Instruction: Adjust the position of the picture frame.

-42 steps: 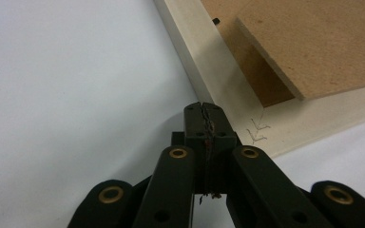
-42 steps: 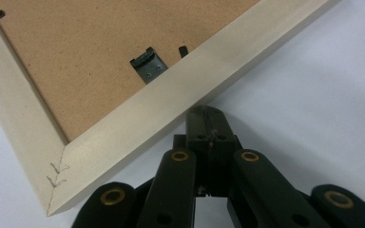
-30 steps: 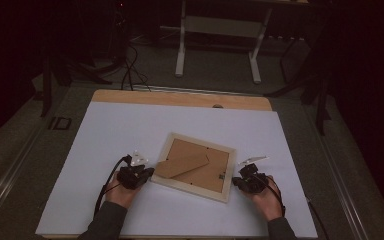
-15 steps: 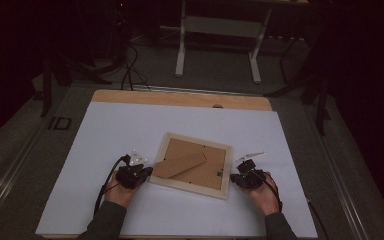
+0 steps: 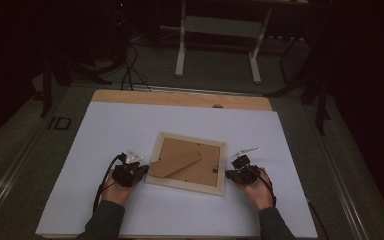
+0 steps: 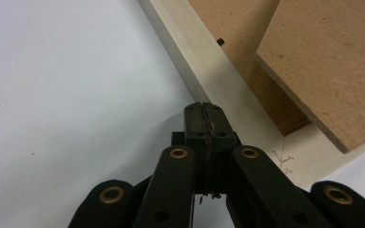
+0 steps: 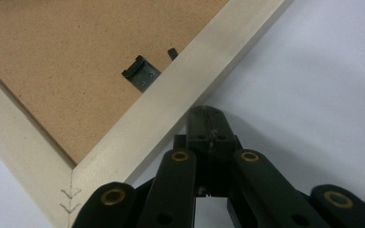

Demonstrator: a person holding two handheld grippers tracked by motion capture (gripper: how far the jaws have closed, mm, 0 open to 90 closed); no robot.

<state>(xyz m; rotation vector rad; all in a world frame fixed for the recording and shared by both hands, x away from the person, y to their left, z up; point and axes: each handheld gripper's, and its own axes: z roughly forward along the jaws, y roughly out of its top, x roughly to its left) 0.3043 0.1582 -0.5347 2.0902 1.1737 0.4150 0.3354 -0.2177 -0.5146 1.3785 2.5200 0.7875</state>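
Observation:
A pale wooden picture frame (image 5: 184, 184) lies face down on the white sheet, its brown backing board (image 5: 210, 165) up and its brown stand flap (image 5: 175, 163) angled toward the left. My left gripper (image 5: 142, 171) is shut, with its tip at the frame's left rail (image 6: 204, 61); the stand flap (image 6: 328, 61) lies beyond it. My right gripper (image 5: 228, 174) is shut too, its tip against the outer edge of the right rail (image 7: 190, 80). A small metal hanger (image 7: 141, 73) sits on the backing (image 7: 76, 61) just inside that rail. Both pairs of jaws are closed on nothing.
The white sheet (image 5: 105, 130) covers most of the table, and a strip of bare wood (image 5: 180, 98) shows at the far edge. Beyond the table stand the white legs of another stand (image 5: 181, 50), with cables (image 5: 130, 70) on the dark floor.
My right gripper has shifted a little to the left against the frame, and the frame has slid slightly left with it. The left gripper has stayed put.

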